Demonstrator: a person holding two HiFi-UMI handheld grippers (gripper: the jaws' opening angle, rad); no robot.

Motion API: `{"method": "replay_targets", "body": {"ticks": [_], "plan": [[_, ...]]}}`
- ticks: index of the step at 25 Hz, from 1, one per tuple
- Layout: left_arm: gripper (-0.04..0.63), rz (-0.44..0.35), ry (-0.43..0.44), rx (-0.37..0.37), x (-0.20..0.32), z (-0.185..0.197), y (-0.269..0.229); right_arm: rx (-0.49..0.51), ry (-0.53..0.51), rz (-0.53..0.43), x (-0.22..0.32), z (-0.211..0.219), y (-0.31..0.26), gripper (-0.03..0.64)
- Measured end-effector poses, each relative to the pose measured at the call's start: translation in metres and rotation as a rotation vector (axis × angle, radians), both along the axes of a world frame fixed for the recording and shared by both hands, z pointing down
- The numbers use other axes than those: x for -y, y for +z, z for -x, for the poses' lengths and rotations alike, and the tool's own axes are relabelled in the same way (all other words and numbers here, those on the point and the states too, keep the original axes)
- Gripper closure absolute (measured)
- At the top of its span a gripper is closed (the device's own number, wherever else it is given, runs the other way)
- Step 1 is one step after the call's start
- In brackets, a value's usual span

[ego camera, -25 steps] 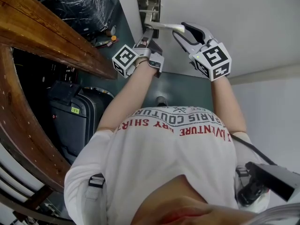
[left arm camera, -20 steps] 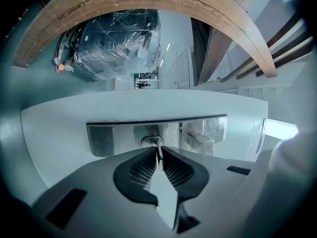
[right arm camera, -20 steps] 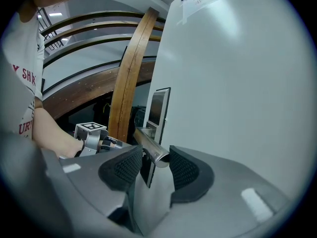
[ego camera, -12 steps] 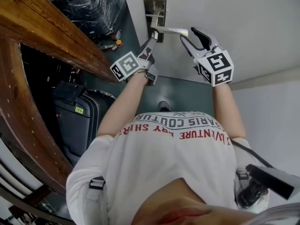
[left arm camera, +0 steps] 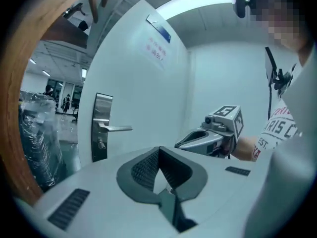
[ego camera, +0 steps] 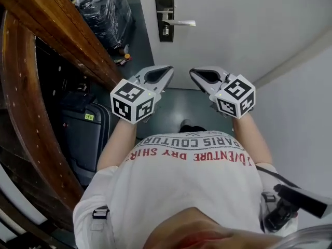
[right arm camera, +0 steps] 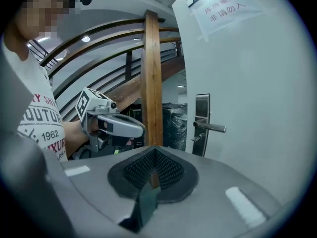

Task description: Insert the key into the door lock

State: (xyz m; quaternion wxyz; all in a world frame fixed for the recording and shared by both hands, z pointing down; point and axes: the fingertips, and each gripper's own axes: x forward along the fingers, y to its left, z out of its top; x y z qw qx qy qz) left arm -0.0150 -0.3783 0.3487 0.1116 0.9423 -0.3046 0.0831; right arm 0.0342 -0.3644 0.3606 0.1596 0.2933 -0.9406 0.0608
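Note:
The white door carries a steel lock plate with a lever handle. Below the lever a small key sticks out of the keyhole. Both grippers hover side by side well back from the door, near the person's chest. My left gripper is shut and holds nothing. My right gripper is also shut and empty. The left gripper view shows the plate and lever beyond its closed jaws. In the right gripper view the lock plate stands ahead to the right.
A curved wooden stair rail runs along the left. Beneath it stands a dark suitcase, with a black wrapped bundle further back. A white wall closes the right side. The floor by the door is dark green.
Both grippers have pulled back from the lock toward the person. The left one has left the key and rolled over. The right one was open at the lever's end and is now shut.

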Motion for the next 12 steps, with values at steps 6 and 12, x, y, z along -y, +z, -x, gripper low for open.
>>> {"method": "replay_targets", "body": {"ticks": [6, 12], "plan": [[0.594, -0.026, 0.040, 0.052, -0.092, 0.009, -0.014, 0.020, -0.041, 0.014, -0.083, 0.025, -0.009, 0.615], [0.594, 0.020, 0.038, 0.033, -0.172, 0.003, -0.003, 0.033, -0.029, 0.024, -0.166, 0.013, -0.004, 0.615]]}}
